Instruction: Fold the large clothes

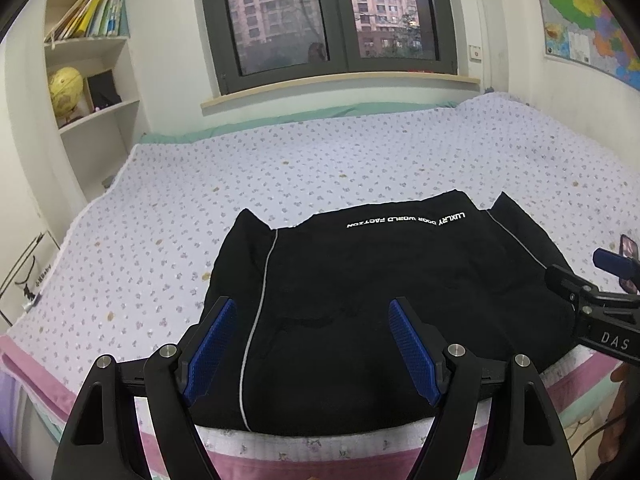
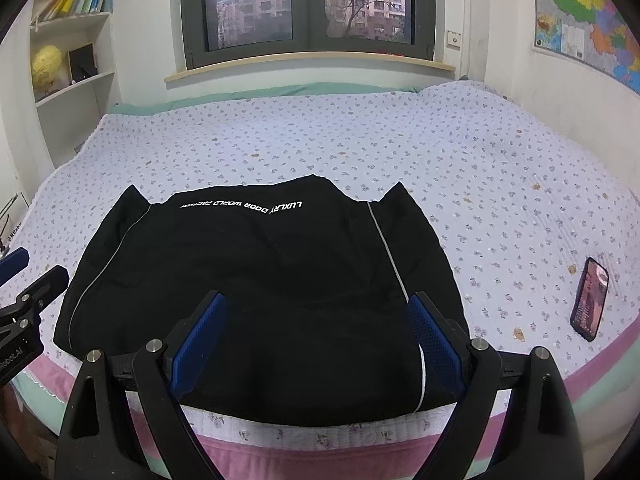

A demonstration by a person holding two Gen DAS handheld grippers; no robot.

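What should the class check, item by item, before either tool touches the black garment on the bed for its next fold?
1. Left tool open, holding nothing: ok.
2. Right tool open, holding nothing: ok.
3. Black garment with white lettering and grey piping lying flat on the floral quilted bedspread: ok.
4. Garment's near hem close to the bed edge, within reach: ok.
5. Dark smartphone with lit screen lying apart from the garment: ok.
6. Layers under the top one lying smooth: cannot tell.

A black garment (image 1: 380,300) (image 2: 260,292), folded into a broad block, lies flat in the lower middle of the frame, with thin pale piping down both sides and white lettering along its far edge.
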